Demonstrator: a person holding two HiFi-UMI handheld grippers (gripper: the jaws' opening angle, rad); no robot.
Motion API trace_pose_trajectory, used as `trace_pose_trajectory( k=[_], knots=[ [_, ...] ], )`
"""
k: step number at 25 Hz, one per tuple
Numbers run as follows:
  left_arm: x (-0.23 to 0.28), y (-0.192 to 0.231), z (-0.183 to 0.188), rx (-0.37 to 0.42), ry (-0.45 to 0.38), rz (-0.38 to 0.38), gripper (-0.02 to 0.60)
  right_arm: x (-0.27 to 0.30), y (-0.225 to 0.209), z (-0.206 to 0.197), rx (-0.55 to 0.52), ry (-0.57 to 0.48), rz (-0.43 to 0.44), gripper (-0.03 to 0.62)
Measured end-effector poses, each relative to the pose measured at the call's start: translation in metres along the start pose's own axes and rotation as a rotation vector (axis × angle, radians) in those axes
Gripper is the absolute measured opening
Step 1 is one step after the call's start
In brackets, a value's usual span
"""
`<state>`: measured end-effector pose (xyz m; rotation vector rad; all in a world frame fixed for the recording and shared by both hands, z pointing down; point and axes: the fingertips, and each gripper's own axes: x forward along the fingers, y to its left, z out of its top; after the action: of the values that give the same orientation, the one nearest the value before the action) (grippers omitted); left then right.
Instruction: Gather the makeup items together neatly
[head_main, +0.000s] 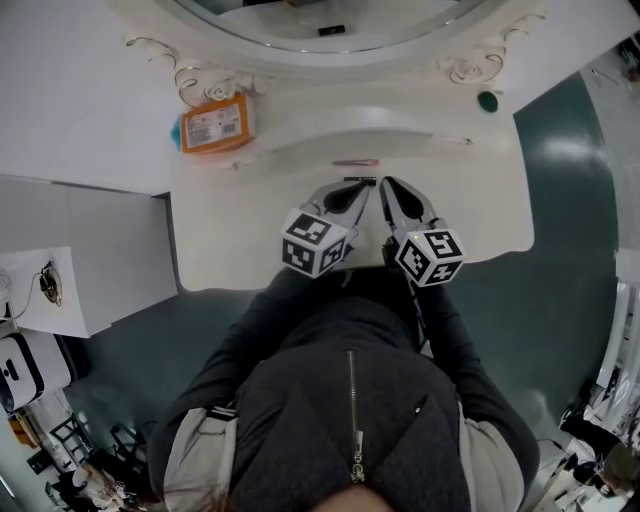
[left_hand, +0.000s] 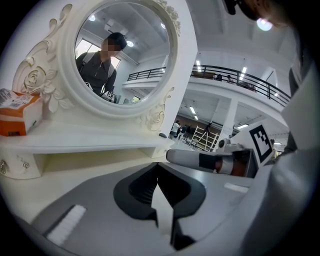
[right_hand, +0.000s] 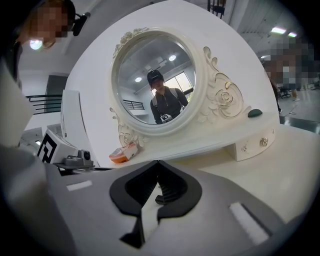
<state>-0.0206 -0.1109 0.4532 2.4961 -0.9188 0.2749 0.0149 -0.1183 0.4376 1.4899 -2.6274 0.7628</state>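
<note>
Resting on shelf (head_main: 400, 115) | orange box (head_main: 215, 124) | print too small to read

You wear a dark grey jacket (head_main: 320, 350) with a zip (head_main: 352, 420) down the front and pale grey panels (head_main: 190, 460) at the shoulders. Your left hand-held gripper (head_main: 358, 186) and right hand-held gripper (head_main: 386, 184) are grey with black ribbed pads (left_hand: 142, 189). Each carries a white cube (head_main: 316, 241) printed with black square markers.
</note>
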Motion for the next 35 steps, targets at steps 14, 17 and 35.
trace_pose_trajectory(
  k=[14,17,35],
  knots=[
    [0.060,-0.037,0.006,-0.053,0.003,-0.022,0.011,-0.028,-0.078,0.034,-0.088,0.041,-0.078,0.003],
    [0.079,-0.048,0.013,-0.059,0.000,-0.035,0.011,-0.034,-0.097,0.051,-0.104,0.030,-0.093,0.003],
    [0.184,-0.093,0.065,-0.115,-0.079,-0.007,0.011,-0.044,-0.198,0.124,-0.320,0.144,0.007,0.062]
  ],
)
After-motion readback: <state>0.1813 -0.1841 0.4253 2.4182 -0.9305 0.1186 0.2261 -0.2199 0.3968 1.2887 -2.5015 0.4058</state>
